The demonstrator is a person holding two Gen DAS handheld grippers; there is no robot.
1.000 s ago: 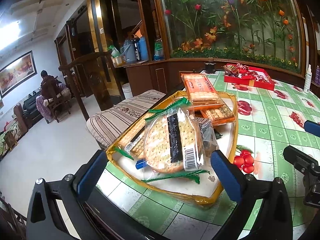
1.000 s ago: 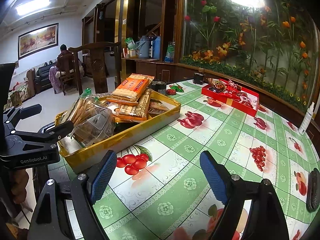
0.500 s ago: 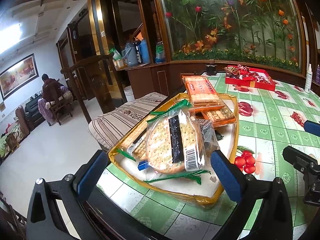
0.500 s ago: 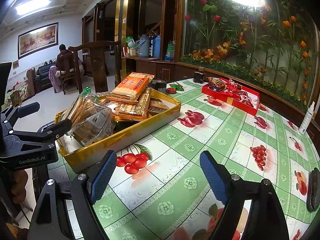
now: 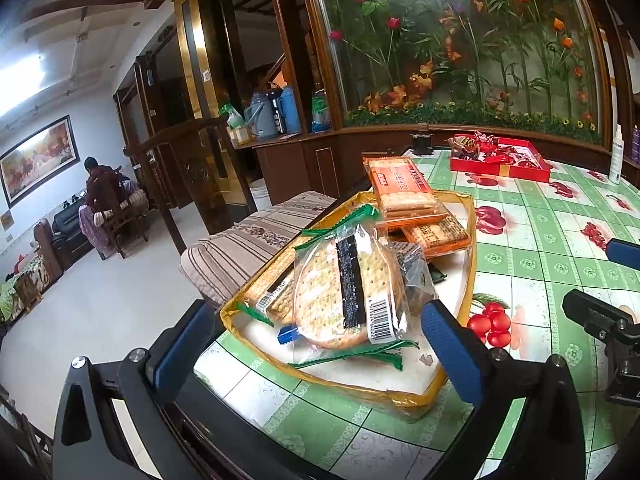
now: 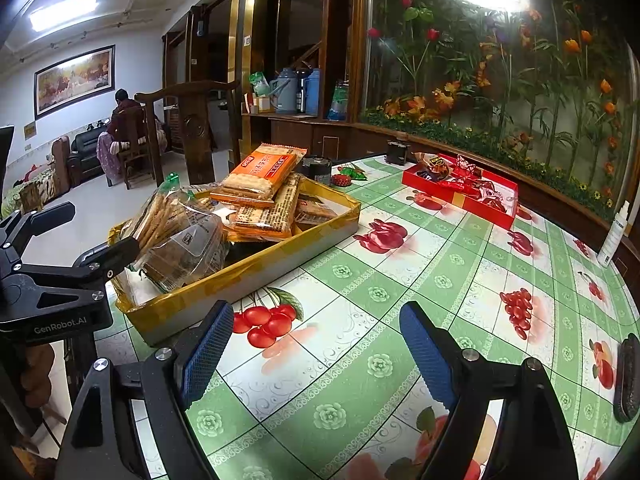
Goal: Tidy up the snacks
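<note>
The snack packets already lie heaped in the yellow tray point(image 5: 460, 384) at the table point(image 6: 360, 380) edge, a round cracker pack point(image 5: 344, 292) in front and an orange biscuit pack point(image 6: 260, 172) on top (untidy, so sorting seems barely begun). The left hand-held gripper point(image 5: 320, 352) and right hand-held gripper point(image 6: 316, 356) both stand spread, holding nothing.

A white spray bottle point(image 6: 614, 236) stands at the fruit-patterned tablecloth's point(image 6: 404, 280) far edge.

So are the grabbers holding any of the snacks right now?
No, nothing is held. The left gripper stands open before the clear round-cracker bag; the right gripper stands open over the green fruit-print tablecloth.
</note>
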